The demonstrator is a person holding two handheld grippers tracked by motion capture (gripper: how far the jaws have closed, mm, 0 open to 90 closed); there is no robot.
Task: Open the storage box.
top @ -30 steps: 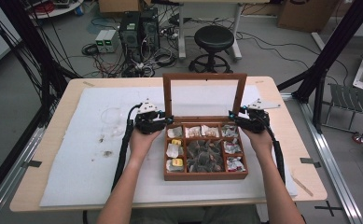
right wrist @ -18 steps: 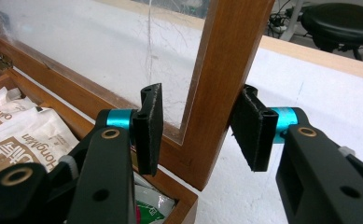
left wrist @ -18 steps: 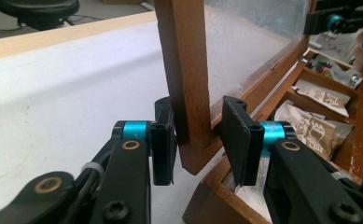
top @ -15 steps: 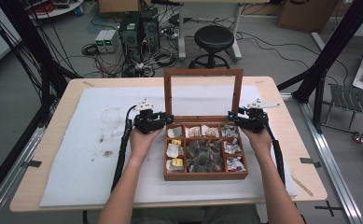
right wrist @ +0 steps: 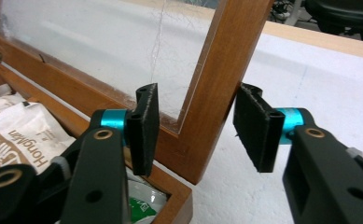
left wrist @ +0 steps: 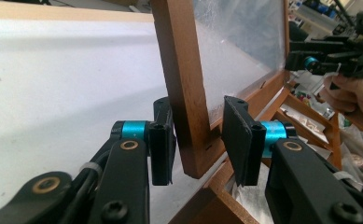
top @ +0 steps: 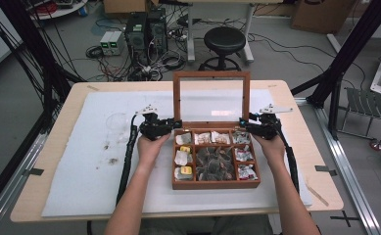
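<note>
A wooden box with several compartments of tea bags sits mid-table, its glass lid standing upright. My left gripper is at the lid's lower left corner. In the left gripper view its jaws straddle the lid's frame; one pad is against the wood and the other stands apart. My right gripper is at the lower right corner. Its jaws have just been opening, and in the right gripper view the lid's frame stands between the pads with a gap on each side.
A white sheet with a few dark stains covers the wooden table. Behind the table stand a stool, computer towers and cables on the floor. Black frame poles flank the table.
The lid's top edge stands slightly higher than a second ago. Both hands have stayed at the lid's lower corners.
</note>
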